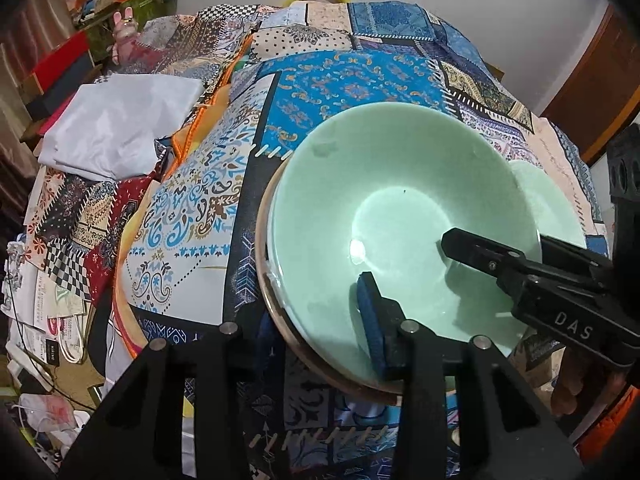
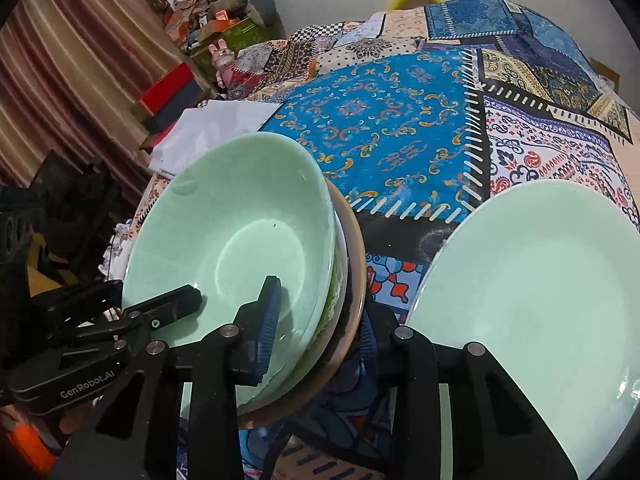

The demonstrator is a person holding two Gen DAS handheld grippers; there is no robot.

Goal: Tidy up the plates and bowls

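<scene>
Left gripper (image 1: 332, 312): jaws wide apart, one blue pad (image 1: 370, 320) inside the top bowl (image 1: 380, 200) near its near rim, the other finger outside; nothing pinched. Right gripper (image 2: 332, 324): likewise wide open, blue pad (image 2: 268, 320) inside the same bowl, straddling the rim without closing on it. Bowl sits nested on a stack with a brown-rimmed dish (image 2: 354, 264) at the bottom, on the patchwork cloth (image 2: 380, 120). Green plate (image 2: 540, 300) lies just beside, to the right. Judgement: both tools bracket the rim from opposite sides to steady or seat the bowl square in the stack; plate not yet stacked.
</scene>
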